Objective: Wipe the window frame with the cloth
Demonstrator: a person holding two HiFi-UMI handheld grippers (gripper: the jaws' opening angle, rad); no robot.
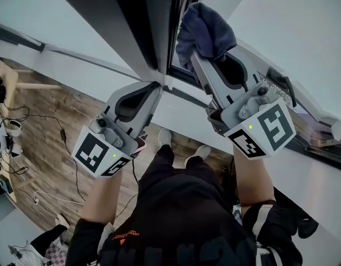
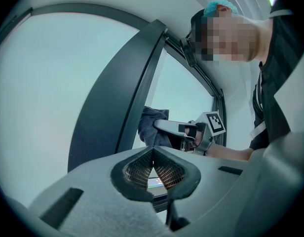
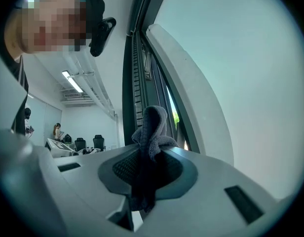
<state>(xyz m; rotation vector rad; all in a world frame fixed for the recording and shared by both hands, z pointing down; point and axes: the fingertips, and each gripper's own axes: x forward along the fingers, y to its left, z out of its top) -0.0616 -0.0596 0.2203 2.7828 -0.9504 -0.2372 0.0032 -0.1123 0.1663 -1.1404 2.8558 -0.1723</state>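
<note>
At the dark window frame (image 1: 129, 21): right hand-held gripper (image 1: 202, 49) pinching the blue-grey cloth (image 1: 206, 29).
Left hand-held gripper (image 1: 153, 88) just beside that frame, lower down, jaws pressed together.

In the head view both bare forearms reach up from the bottom. The left forearm (image 1: 104, 195) carries the left gripper (image 1: 152, 88), which sits toward 9 o'clock of centre with its nose aimed at about 1 o'clock. Its jaws are pressed together at the tips with nothing between them. The right forearm (image 1: 252, 179) carries the right gripper (image 1: 203, 65), higher up toward 1 o'clock and aimed at about 11 o'clock. Its jaws are clamped on a bunched cloth (image 1: 206, 29).
</note>
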